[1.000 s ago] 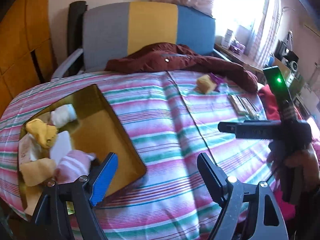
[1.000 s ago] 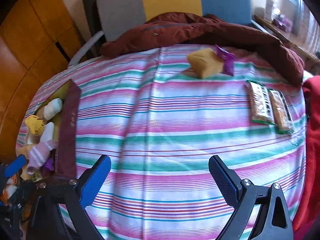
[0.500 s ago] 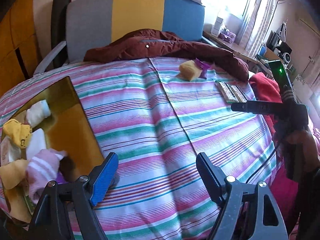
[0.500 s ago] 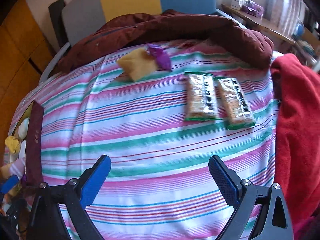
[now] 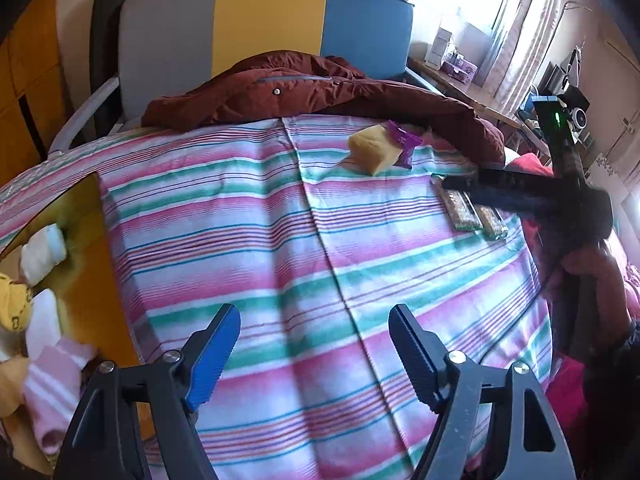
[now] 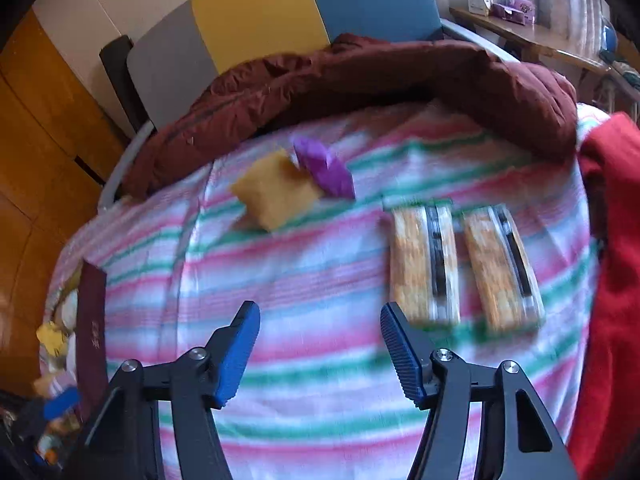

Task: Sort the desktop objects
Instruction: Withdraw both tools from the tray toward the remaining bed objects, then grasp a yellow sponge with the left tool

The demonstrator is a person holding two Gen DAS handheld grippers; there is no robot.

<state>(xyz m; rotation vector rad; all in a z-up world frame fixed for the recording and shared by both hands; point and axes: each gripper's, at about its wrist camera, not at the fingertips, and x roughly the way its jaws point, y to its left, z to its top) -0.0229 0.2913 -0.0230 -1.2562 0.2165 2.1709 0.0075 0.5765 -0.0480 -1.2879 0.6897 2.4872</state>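
Right claw: about half open and empty, having just been closing from wide. Hovers tilted down over bare striped cloth near the front edge of the tabletop, touching nothing.

Left claw: middling width, also just been closing a little, nothing between the pads. Hangs over the middle of the cloth, with the yellow tray of socks close by at the left edge.

Step in hand, by the look of it: reaching for the next item to sort, most likely the nearer snack bar. Not yet a grasp.

Lies flat on the cloth toward the right edge, long side running away from the claw, near end just beyond and to the right of the right-hand finger. Outside the jaws, not between them. Second snack bar parallel, just beside it, further right, close to the red cloth.

Further back, toward the far edge: yellow sponge touching a purple wrapper, both near the maroon jacket.

Next move probably calls for a shift to the right and forward, then down, jaws straddling the bar's narrow width without catching its neighbour; then carrying across to the tray at the left edge.
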